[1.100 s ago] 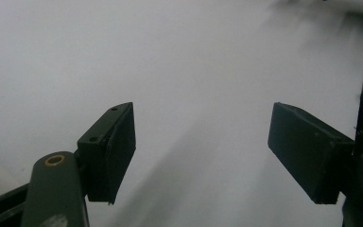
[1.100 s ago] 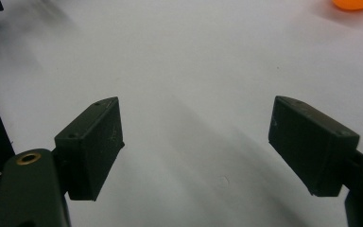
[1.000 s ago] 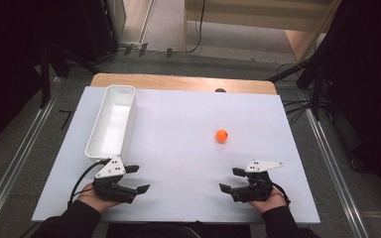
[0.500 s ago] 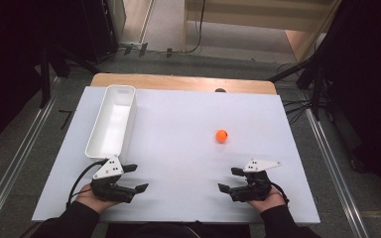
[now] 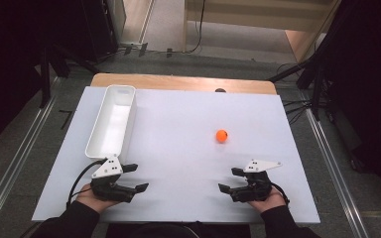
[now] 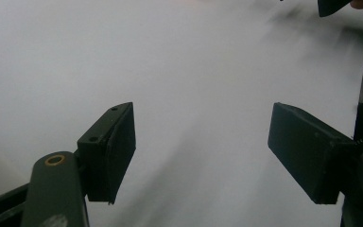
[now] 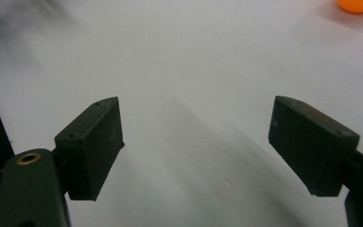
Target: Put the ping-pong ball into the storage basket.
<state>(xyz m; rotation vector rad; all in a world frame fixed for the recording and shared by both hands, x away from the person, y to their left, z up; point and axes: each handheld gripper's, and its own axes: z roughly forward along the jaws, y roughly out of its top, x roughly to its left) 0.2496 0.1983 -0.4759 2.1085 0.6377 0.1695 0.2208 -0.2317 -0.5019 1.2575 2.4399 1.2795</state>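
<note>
While both grippers rest open and empty at the near edge of the white table (image 5: 178,124), the orange ball (image 5: 222,135) lies ahead of the right gripper (image 5: 232,181), apparently awaiting a reach forward, with the left gripper (image 5: 135,179) near the white bin (image 5: 113,121).

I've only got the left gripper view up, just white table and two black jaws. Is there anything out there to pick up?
Observer: Yes, an orange ball lies on the white table, ahead of the right gripper.
Operator: Is the right gripper holding anything?
Observer: No, its jaws stand apart with bare table between them in its own view.
Operator: Anywhere to put the ball?
Observer: A long white bin sits just ahead of the left gripper, along the table's left side.
Operator: Anything in it?
Observer: From the high view it looks empty.
</note>
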